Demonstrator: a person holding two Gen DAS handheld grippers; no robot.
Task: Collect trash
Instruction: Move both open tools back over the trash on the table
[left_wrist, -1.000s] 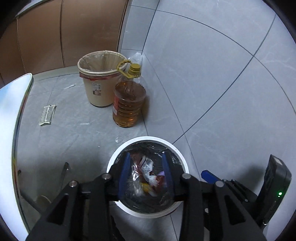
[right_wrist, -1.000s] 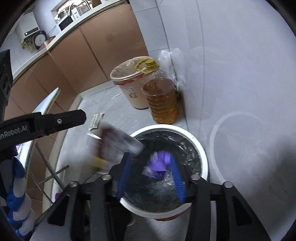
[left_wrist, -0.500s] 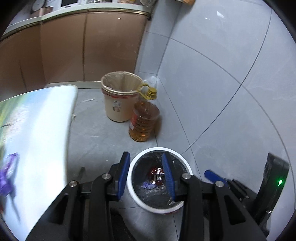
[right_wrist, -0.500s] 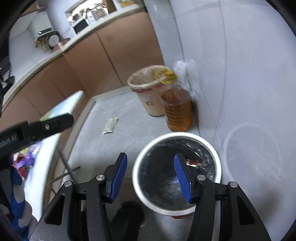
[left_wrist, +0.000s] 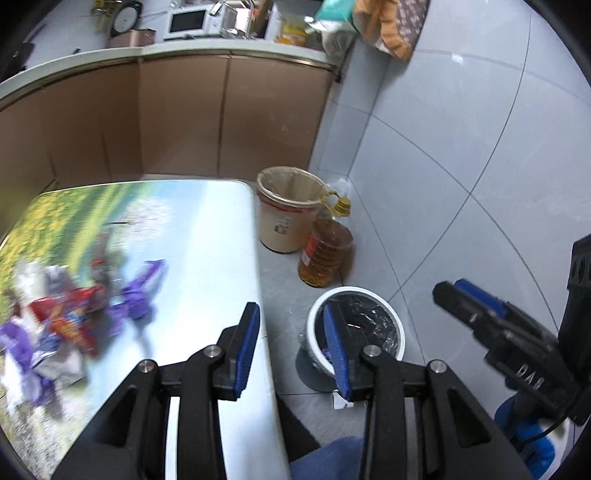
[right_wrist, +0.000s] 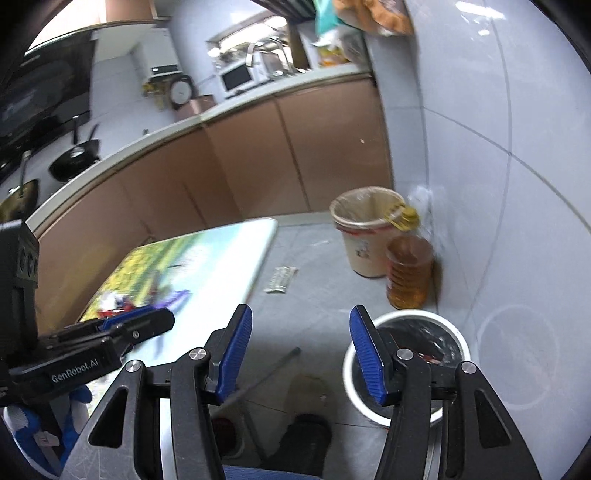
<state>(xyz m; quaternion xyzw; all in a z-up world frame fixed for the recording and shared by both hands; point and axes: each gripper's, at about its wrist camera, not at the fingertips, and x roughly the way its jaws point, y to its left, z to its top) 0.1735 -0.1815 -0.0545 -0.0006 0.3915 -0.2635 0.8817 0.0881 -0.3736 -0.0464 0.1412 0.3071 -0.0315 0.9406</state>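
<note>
Left wrist view: the left gripper (left_wrist: 291, 347) hangs with its blue-padded fingers spread and nothing between them, over the right edge of the table (left_wrist: 207, 258). The tabletop carries a printed landscape. On its left part lies a blurred heap of wrappers (left_wrist: 74, 314), purple, red and white, well apart from the fingers. On the floor to the right of the table stands the white bin (left_wrist: 356, 332) with a black liner; a few scraps show inside it, too small to tell apart. The right blue pad overlaps the bin's left rim in this view. Behind the bin stands an oil bottle (left_wrist: 325, 254) with a yellow cap, and just beside that a beige bin (left_wrist: 286, 214) with a pale liner. The right gripper (left_wrist: 476, 295) comes in from the right edge; seen side-on, so its opening cannot be told here. Brown cabinets (left_wrist: 184, 118) run along the back under a counter.

Right wrist view: the right gripper (right_wrist: 301, 350) is released, pads wide apart and empty, above the floor between the table (right_wrist: 236, 251) and the white bin (right_wrist: 406, 365). The wrappers (right_wrist: 122, 302) lie on the table's near left part, partly hidden by the left gripper (right_wrist: 147, 319), which reaches in from the left. The oil bottle (right_wrist: 410, 273) and beige bin (right_wrist: 365, 232) stand against the wall. A flat wrapper (right_wrist: 281, 279) lies on the floor by the table's edge.
</note>
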